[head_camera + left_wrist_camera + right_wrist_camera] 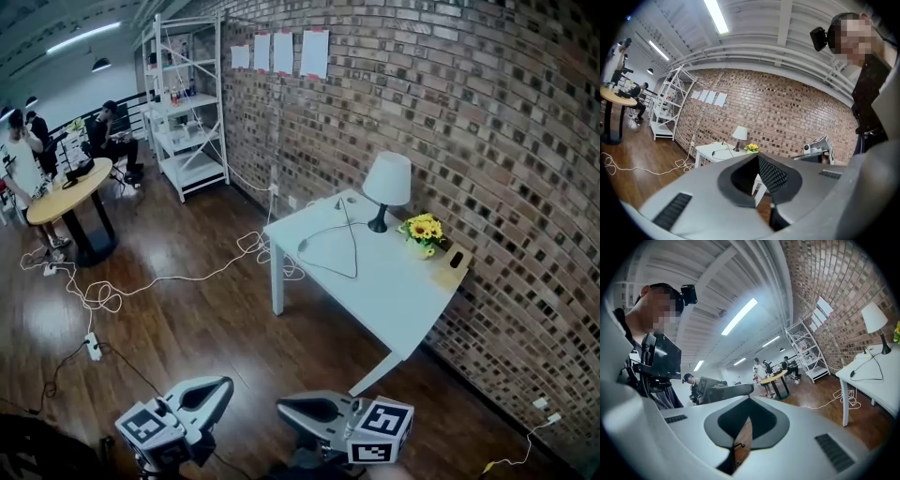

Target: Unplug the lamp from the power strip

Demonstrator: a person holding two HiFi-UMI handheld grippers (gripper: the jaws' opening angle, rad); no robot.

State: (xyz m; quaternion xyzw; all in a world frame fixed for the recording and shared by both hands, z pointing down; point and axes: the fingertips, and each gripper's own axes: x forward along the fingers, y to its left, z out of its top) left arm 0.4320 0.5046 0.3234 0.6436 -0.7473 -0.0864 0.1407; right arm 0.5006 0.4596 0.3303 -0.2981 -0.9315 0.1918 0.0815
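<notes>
A white-shaded lamp (386, 183) on a dark stem stands at the far side of the white table (398, 295), by the brick wall. Its black cord (354, 253) loops across the tabletop. The lamp (739, 134) shows small in the left gripper view and at the right edge of the right gripper view (874, 319). A white power strip (92, 347) lies on the wooden floor at the left. Both grippers hang low in front of me, well short of the table. My left gripper (225, 382) and right gripper (283, 406) are shut and hold nothing.
Yellow flowers (422, 230) and a small black object (457, 260) sit on the table near the wall. White cable (169, 281) trails over the floor. A round wooden table (66, 192), a white shelf (187, 122) and seated people are at the back left.
</notes>
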